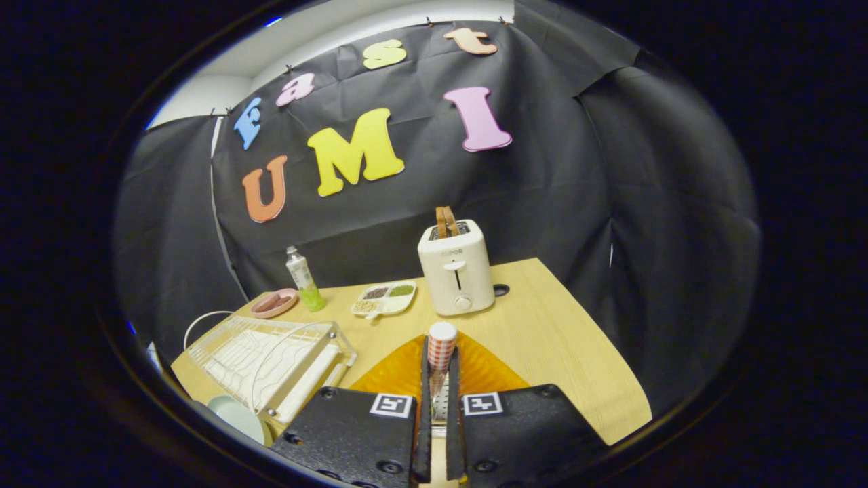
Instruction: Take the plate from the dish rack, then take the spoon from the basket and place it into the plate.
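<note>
At table's left edge, pale green plate lies flat beside empty dish rack. Centre: gripper fingers clamp spoon by its checked handle above orange basket. Spoon likely light, rigid, slim; a handle grip may pivot.

Tongs nearly closed, both fingers pressing (upright) on a checked handle.

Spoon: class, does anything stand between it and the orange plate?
Nothing visible does. The tool is shut on the spoon, with the orange plate just below and ahead; the toaster stands beyond it, the dish rack aside.
</note>
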Tool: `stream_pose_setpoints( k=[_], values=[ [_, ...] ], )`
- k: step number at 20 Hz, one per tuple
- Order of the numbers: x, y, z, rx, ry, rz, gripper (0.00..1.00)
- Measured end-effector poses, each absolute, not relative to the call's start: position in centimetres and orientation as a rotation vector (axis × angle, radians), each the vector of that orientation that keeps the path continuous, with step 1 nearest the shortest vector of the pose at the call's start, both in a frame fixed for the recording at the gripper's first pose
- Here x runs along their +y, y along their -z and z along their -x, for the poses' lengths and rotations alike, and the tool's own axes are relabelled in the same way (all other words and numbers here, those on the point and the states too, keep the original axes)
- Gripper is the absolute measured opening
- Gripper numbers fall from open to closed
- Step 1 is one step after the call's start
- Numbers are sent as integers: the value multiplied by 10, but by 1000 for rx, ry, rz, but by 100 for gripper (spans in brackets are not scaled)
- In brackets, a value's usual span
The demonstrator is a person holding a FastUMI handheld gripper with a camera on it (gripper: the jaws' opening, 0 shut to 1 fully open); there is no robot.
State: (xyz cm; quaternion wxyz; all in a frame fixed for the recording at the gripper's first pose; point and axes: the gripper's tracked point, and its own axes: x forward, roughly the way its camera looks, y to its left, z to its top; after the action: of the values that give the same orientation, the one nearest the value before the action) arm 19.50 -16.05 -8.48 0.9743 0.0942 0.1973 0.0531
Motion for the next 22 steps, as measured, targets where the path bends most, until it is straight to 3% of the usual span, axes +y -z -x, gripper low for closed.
stream_pose_setpoints(
  k=[4,12,22],
  values=[
    [-155,75,-193,390,-81,-158,9],
    [-162,-1,-176,220,73,-33,8],
    [-45,-56,-68,205,36,12,8]
  ],
)
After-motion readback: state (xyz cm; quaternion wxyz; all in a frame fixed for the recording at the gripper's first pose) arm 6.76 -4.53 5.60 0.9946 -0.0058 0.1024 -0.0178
